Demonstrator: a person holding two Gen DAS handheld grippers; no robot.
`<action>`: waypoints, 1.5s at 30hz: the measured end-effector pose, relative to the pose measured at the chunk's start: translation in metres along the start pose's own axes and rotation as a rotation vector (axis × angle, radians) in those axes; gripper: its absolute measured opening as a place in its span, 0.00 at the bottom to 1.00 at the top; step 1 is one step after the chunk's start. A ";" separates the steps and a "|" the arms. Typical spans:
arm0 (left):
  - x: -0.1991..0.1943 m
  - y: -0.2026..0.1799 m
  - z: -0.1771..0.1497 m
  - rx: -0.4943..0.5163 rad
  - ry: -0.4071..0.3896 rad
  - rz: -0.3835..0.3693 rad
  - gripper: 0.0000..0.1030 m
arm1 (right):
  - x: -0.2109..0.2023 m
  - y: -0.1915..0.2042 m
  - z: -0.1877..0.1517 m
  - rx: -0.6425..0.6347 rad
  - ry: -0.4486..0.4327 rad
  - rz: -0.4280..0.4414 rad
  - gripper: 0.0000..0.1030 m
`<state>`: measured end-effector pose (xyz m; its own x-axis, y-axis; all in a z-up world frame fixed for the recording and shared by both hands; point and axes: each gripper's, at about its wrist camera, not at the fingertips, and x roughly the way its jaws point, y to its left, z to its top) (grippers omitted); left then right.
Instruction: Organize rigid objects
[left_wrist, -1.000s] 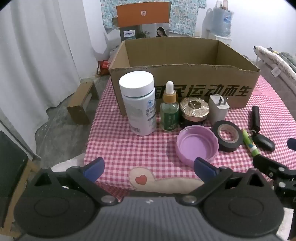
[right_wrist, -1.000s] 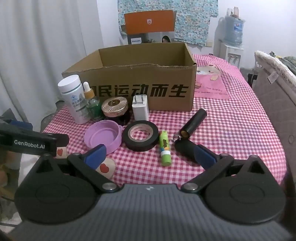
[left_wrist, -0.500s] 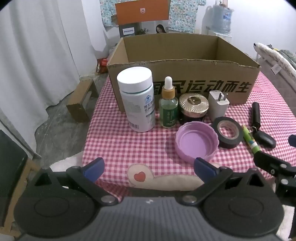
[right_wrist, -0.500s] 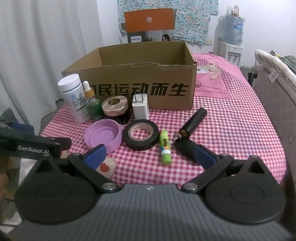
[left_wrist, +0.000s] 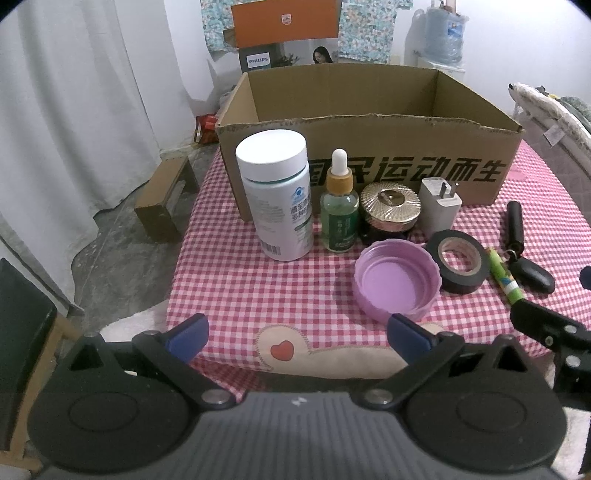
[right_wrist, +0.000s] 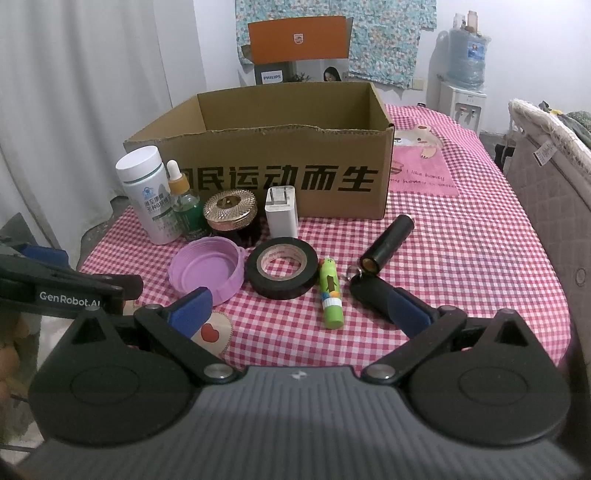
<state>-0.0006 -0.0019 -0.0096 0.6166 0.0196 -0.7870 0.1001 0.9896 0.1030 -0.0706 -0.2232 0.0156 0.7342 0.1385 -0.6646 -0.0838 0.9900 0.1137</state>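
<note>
Cardboard open-topped box (left_wrist: 369, 122) far, awaiting items | left gripper (left_wrist: 297, 332) wide, empty | right gripper (right_wrist: 301, 308) wide, empty, near green tube (right_wrist: 330, 292)

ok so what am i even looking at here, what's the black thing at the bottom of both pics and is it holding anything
Each picture comes from a camera on a hand-held two-finger tool, one per hand. The black shape is that tool's body. The left tool and right tool are both open and hold nothing. On the checked tablecloth stands an open cardboard box. In front of it are a white bottle, dropper bottle, gold-lidded jar, charger, purple lid, black tape roll and green tube.
</note>
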 end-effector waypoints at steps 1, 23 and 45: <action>0.000 0.000 0.000 0.000 0.001 0.001 1.00 | 0.000 0.000 0.000 0.000 0.001 0.001 0.99; 0.001 0.002 0.002 0.001 0.006 0.007 1.00 | 0.004 0.001 0.000 -0.004 0.011 -0.001 0.99; 0.006 -0.001 0.003 0.017 0.010 0.005 1.00 | 0.008 -0.004 0.003 0.009 0.005 -0.007 0.99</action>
<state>0.0050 -0.0033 -0.0130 0.6094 0.0260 -0.7924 0.1106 0.9869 0.1174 -0.0624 -0.2262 0.0121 0.7311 0.1317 -0.6694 -0.0723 0.9906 0.1159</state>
